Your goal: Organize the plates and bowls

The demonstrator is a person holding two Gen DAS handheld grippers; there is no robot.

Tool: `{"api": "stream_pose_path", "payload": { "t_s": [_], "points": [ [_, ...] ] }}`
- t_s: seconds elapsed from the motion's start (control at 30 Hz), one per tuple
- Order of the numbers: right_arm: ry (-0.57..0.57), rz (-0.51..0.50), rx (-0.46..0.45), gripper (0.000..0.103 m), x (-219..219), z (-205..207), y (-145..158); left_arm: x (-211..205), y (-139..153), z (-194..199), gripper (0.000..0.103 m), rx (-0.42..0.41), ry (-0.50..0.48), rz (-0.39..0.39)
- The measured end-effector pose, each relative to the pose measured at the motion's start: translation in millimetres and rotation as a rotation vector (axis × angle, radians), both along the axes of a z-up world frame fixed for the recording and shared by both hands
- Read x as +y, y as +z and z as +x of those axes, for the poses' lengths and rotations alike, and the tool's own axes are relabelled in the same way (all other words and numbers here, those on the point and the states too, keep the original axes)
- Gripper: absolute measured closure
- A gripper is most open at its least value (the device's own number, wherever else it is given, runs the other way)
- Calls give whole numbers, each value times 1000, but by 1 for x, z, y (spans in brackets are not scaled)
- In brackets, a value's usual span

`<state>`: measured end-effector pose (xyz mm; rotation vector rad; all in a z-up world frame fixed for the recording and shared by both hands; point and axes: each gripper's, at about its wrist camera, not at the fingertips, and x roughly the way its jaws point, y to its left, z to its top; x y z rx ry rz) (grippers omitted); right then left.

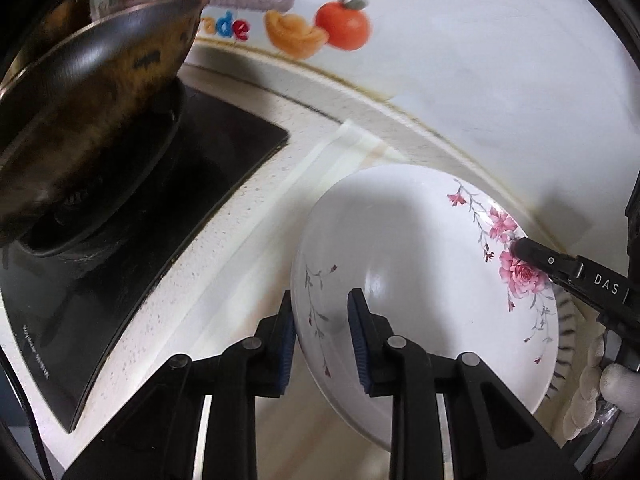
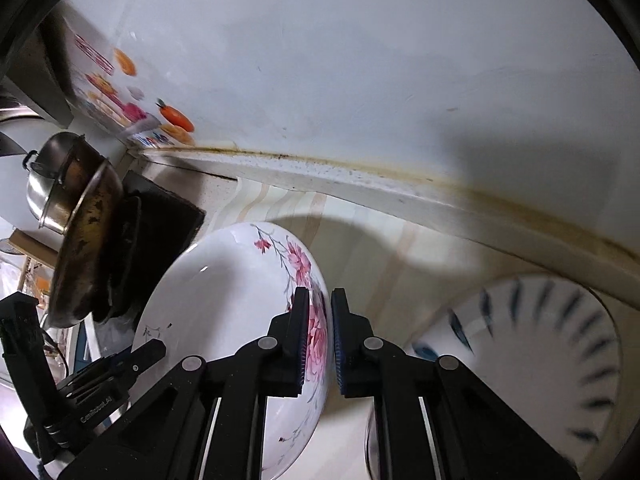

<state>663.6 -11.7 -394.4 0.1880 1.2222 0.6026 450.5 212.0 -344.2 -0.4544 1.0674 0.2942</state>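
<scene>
Claws (image 1: 322, 340) (image 2: 320, 344) astride floral plate (image 1: 400, 240) rim

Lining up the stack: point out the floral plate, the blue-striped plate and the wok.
floral plate (image 1: 404, 240), left wrist view, bare white centre.
blue-striped plate (image 2: 532, 332), right wrist view, inner white face.
wok (image 1: 92, 92), left wrist view, dark outer wall.

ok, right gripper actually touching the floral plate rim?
Touching. In the right wrist view the right gripper straddles the floral plate rim, both pads pressed against it with no gap showing.
</scene>
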Motion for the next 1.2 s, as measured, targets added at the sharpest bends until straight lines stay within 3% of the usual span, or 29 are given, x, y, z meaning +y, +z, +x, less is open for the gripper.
{"api": "stream_pose_path", "payload": {
  "t_s": [0.3,0.53,0.77,0.93,1.2],
  "points": [
    [-94,1,-44,91,-82,-79,69,-66,56,-56,80,-48,-121,-51],
    [-195,-24,-32,91,-165,-167,90,-125,67,-102,80,-30,-255,-79],
    [-293,-34,25,91,-229,-254,69,-172,52,-138,80,22,-360,-80],
    [-334,-43,60,90,-248,-299,47,-190,28,-153,80,73,-414,-57],
    [-356,-52,89,91,-258,-331,20,-204,-1,-167,80,138,-459,-15]
  ]
}}
